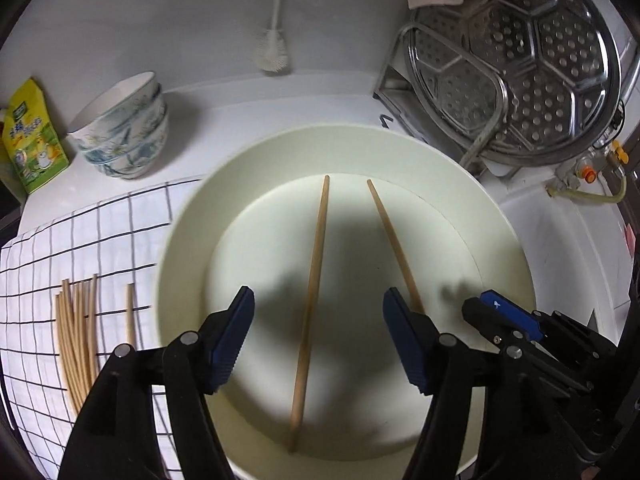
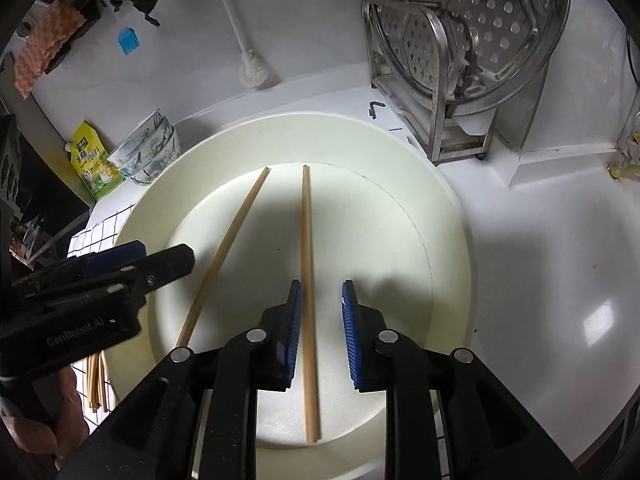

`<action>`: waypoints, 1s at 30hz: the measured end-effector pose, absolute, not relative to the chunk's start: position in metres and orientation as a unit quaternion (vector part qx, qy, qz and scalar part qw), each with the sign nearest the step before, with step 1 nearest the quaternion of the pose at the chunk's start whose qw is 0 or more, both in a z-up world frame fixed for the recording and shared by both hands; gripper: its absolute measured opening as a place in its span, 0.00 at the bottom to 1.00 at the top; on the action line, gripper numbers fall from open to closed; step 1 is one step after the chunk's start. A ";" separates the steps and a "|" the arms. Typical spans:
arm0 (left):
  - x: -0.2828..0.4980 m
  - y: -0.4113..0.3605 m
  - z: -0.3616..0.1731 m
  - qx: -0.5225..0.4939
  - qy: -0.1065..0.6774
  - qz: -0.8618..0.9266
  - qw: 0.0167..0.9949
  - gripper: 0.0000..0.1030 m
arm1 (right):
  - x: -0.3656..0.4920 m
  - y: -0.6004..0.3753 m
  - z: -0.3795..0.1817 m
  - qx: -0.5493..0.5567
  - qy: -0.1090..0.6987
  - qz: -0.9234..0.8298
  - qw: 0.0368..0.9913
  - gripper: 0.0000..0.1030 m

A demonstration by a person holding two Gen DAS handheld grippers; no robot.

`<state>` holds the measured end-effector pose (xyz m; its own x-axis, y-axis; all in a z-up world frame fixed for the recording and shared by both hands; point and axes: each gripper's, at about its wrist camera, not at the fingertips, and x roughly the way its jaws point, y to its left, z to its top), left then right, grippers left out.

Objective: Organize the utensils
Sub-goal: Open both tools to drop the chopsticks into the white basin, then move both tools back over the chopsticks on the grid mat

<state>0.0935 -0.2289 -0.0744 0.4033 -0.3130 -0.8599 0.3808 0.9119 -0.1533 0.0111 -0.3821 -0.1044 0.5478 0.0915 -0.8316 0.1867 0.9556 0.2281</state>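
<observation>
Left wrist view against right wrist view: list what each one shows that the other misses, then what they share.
Only the left wrist view shows the spread of the checked cloth, the chopstick bundle lying on it, and the yellow hose fitting.

Only the right wrist view shows the orange cloth and the person's hand.

Both show the cream plate, two chopsticks on it, stacked bowls, the yellow pouch, the white brush, the steamer tray, and both grippers open.
</observation>
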 end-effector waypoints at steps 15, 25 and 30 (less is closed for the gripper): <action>0.064 -0.173 -0.031 0.031 0.458 -0.188 0.868 0.86 | -0.011 -0.338 -0.073 0.133 0.456 -0.032 0.880 0.35; 0.049 -0.111 -0.012 0.029 0.438 -0.149 0.886 0.94 | -0.030 -0.290 -0.054 0.116 0.441 -0.028 0.889 0.42; 0.043 -0.066 -0.013 0.036 0.435 -0.104 0.894 0.94 | -0.035 -0.257 -0.051 0.112 0.443 -0.014 0.890 0.43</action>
